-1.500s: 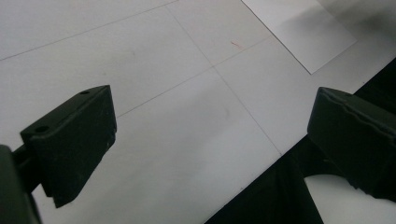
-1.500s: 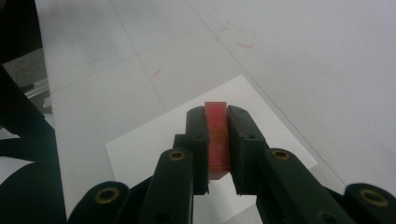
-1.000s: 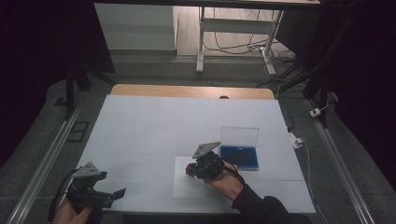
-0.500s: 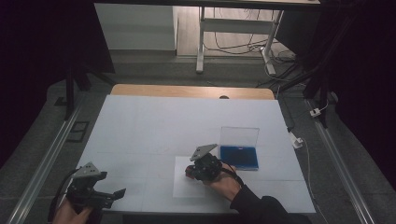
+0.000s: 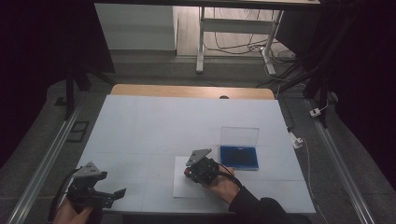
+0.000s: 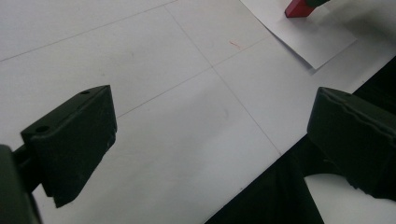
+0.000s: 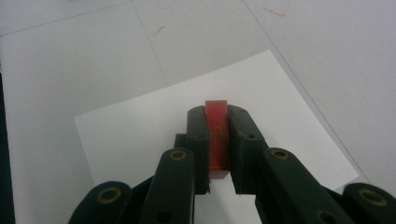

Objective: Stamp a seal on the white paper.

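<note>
Red and slightly translucent, the small block [image 7: 217, 135] looks like hard plastic or resin, so I judge it stiff and light, not something that bends under pressure. It sits between the two black jaws of the right gripper [image 7: 218, 140], which are pressed on its two long flat faces, and it is held over the white sheet of paper [image 7: 140, 126] that lies on the tabletop [image 5: 154, 126]. In the left gripper view the same block [image 6: 299, 8] shows at the top, with its lower end at the paper; I cannot tell if it really touches. Smooth sides can be slippery, so the flat faces are the right place to hold it (the narrow edges would give the pads little surface). The pinch is about in the middle of the block, which should keep it from turning. I would not call it fragile, but a corner could chip if it falls.

The left gripper [image 5: 100, 193] waits near the front left edge of the tabletop, its jaws spread wide with nothing between them. An open blue box [image 5: 239, 156] stands just to the right of the paper.
</note>
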Demonstrator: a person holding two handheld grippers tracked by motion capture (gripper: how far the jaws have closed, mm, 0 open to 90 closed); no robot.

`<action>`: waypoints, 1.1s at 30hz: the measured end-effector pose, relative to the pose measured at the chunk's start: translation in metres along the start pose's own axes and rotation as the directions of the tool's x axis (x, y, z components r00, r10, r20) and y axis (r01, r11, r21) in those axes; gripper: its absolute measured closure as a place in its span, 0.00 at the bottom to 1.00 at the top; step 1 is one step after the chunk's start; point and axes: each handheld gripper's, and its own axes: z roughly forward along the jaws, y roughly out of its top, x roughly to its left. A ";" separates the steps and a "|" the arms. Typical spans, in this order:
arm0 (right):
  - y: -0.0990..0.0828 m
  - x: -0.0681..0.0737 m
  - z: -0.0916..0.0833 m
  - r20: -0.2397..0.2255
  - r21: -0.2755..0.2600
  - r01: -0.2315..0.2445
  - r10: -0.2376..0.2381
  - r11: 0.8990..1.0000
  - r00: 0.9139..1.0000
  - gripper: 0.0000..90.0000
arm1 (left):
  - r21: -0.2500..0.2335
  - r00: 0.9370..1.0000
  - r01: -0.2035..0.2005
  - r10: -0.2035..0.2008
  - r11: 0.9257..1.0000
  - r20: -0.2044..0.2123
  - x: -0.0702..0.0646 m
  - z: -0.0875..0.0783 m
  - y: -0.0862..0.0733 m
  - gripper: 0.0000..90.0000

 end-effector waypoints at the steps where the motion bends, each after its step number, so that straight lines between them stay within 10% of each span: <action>1: 0.000 0.000 0.000 -0.004 0.000 -0.003 0.003 1.000 1.000 0.89 | 0.000 1.000 0.000 0.000 1.000 0.000 0.000 0.000 0.000 0.02; 11: -0.008 -0.016 0.001 -0.090 -0.043 -0.124 0.120 0.991 0.989 0.89 | -0.001 1.000 -0.001 0.001 1.000 0.000 0.000 0.000 0.000 0.02; 25: -0.003 -0.003 0.000 -0.012 -0.015 -0.020 0.020 1.000 1.000 0.89 | -0.002 1.000 -0.001 0.001 1.000 0.002 0.000 0.000 0.000 0.02; 33: -0.007 -0.012 0.001 -0.071 -0.044 -0.092 0.088 0.995 0.994 0.89 | -0.003 1.000 -0.002 0.002 1.000 0.002 0.000 0.000 0.000 0.02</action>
